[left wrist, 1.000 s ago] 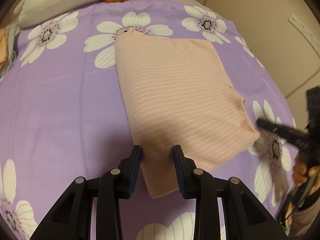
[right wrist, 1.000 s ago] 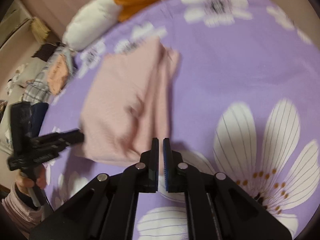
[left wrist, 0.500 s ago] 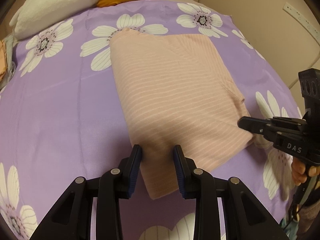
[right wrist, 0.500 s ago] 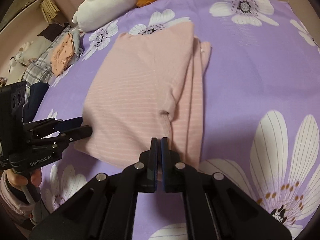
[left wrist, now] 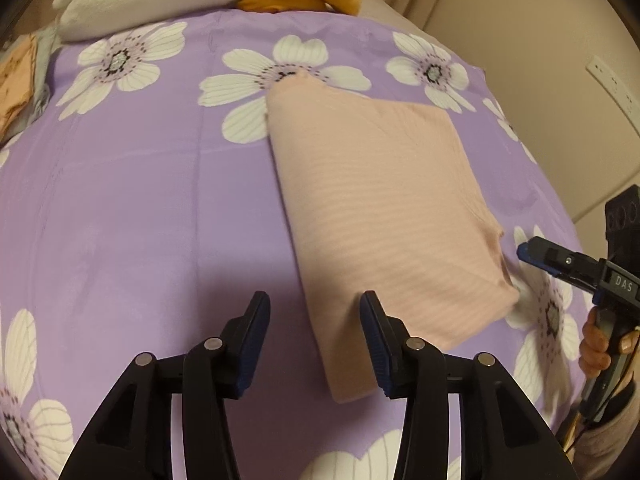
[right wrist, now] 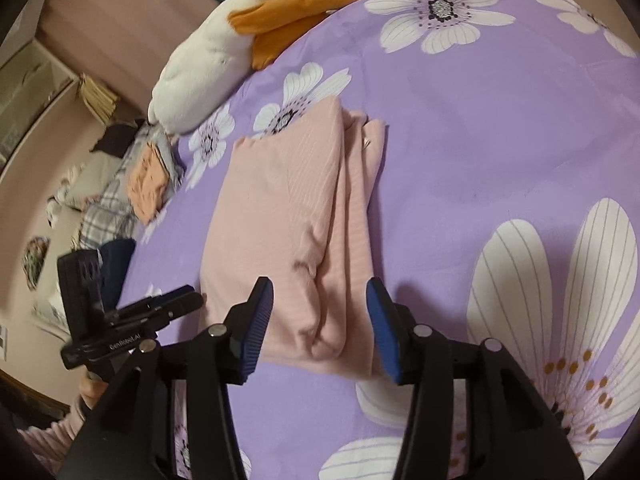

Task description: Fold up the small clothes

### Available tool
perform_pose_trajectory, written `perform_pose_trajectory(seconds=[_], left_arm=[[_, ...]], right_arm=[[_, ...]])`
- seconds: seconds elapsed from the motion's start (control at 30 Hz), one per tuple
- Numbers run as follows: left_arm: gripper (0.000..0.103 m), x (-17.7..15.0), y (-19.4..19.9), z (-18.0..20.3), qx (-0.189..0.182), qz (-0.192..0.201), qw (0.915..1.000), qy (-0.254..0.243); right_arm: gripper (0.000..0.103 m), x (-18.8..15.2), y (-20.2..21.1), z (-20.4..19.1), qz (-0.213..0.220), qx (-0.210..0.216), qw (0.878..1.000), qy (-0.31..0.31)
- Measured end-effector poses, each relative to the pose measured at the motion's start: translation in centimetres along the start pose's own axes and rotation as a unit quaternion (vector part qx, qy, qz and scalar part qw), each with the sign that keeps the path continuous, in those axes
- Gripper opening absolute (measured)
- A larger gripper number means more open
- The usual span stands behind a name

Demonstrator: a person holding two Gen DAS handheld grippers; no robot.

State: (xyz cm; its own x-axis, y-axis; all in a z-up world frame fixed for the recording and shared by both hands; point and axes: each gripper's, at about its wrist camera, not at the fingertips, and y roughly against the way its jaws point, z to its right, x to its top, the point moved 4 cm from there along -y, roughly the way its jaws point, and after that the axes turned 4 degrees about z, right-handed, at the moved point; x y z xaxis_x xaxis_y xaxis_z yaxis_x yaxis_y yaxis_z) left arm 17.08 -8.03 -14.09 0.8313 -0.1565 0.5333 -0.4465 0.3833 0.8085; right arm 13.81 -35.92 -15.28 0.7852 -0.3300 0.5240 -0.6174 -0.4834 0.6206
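Note:
A folded pink striped garment (left wrist: 384,208) lies flat on the purple flowered bedspread (left wrist: 140,200). My left gripper (left wrist: 314,344) is open and empty, hovering over the garment's near left corner. It also shows at the left of the right wrist view (right wrist: 160,308). In the right wrist view the garment (right wrist: 288,232) shows stacked folded layers along its right edge. My right gripper (right wrist: 320,328) is open and empty over the garment's near edge. It appears at the right of the left wrist view (left wrist: 536,254).
A white and orange plush toy (right wrist: 224,56) lies at the far edge of the bed. A pile of other clothes (right wrist: 132,184) sits off the bed's left side. A beige wall (left wrist: 540,40) stands to the right.
My right gripper has opened from shut. My left gripper has opened wider and shifted left, so the garment corner is now by its right finger.

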Motion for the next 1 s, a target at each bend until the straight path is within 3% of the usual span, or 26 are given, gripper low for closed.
perform_pose_trajectory(seconds=[0.4,1.0], left_arm=[[0.045,2.1,-1.3,-0.5,-0.017,0.005,0.9997,0.015],[0.049,3.8,-3.9,-0.9,-0.056,-0.011,0.9972,0.049]], right_arm=[[0.065,2.5,-2.3,1.2,0.0,0.0,1.0,-0.02],[0.067,3.6,-5.3,1.4,-0.024,0.022,0.999,-0.029]])
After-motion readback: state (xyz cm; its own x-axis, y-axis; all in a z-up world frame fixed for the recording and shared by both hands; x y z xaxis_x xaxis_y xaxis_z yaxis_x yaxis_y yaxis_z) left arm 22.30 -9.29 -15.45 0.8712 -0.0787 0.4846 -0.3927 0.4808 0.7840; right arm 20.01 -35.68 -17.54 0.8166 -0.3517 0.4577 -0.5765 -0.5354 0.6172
